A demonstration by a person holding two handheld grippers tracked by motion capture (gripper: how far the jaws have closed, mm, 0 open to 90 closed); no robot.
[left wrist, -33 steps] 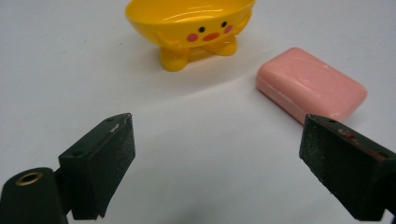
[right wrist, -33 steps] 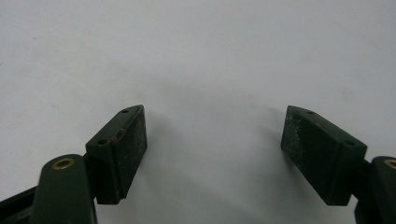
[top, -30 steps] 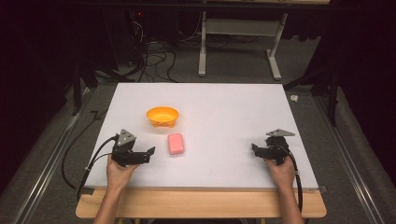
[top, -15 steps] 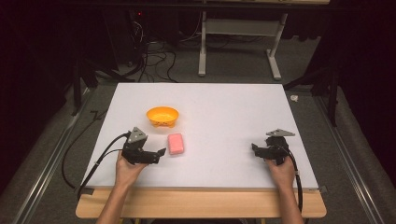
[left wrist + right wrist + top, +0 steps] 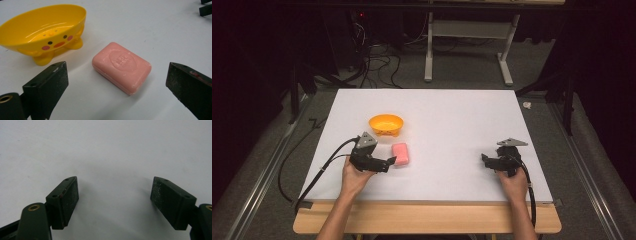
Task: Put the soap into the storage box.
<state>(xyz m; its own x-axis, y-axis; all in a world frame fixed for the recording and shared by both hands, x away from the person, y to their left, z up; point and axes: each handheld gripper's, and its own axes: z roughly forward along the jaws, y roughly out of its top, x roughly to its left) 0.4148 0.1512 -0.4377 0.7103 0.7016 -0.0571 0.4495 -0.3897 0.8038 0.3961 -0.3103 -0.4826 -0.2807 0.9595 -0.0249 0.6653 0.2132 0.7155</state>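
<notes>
A lab or recording studio: a white counter (image 5: 452, 120) on a wooden frame, black curtains around, grey carpet, loose cables (image 5: 372, 60) and a metal stand (image 5: 467, 45) beyond its far edge.

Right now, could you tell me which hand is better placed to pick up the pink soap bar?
Left. The left gripper sits right beside the soap bar, its jaws just opened and framing the soap without touching it. The right gripper is open too but far across the table.
</notes>
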